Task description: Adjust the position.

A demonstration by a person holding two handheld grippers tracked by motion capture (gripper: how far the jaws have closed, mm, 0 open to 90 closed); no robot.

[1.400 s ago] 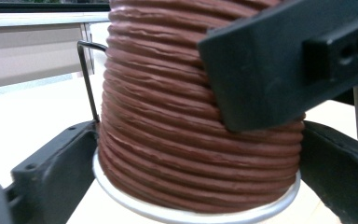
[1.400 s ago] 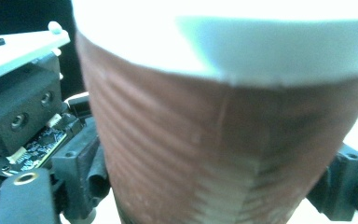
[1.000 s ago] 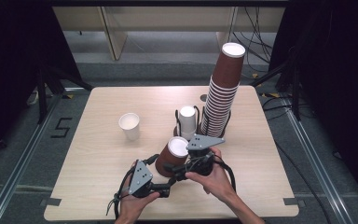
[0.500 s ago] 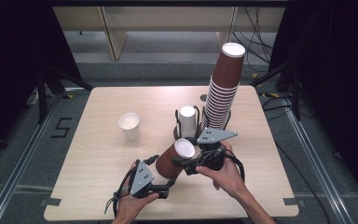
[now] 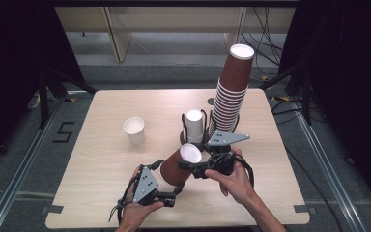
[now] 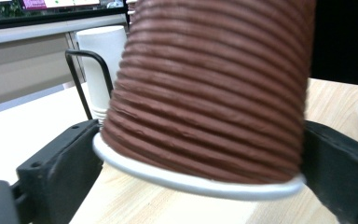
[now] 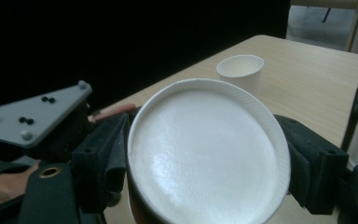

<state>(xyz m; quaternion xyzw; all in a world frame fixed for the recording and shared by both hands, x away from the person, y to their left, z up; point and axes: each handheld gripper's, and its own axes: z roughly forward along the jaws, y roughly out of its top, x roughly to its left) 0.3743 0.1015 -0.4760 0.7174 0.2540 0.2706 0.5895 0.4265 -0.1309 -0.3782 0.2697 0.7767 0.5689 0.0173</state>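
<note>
A ribbed brown paper cup (image 5: 174, 169) hangs tilted over the table's front, its white base (image 5: 191, 153) pointing up and away. My left gripper (image 5: 173, 192) grips its rim end, and in the left gripper view the jaws (image 6: 200, 186) press on both sides of the cup (image 6: 214, 93) just above the white rim. These jaws have just been opening slightly, with the cup still between them. My right gripper (image 5: 189, 164) has just been closing and its pads now touch the base (image 7: 205, 149) on both sides.
A tall stack of brown cups (image 5: 232, 96) leans at the back right. White cups (image 5: 193, 126) stand in a black wire holder beside it. A single white cup (image 5: 134, 130) stands at mid left of the wooden table (image 5: 101, 164).
My right gripper has shifted slightly right and its jaws have come in onto the cup's base. The left hand has stayed put with the cup.
</note>
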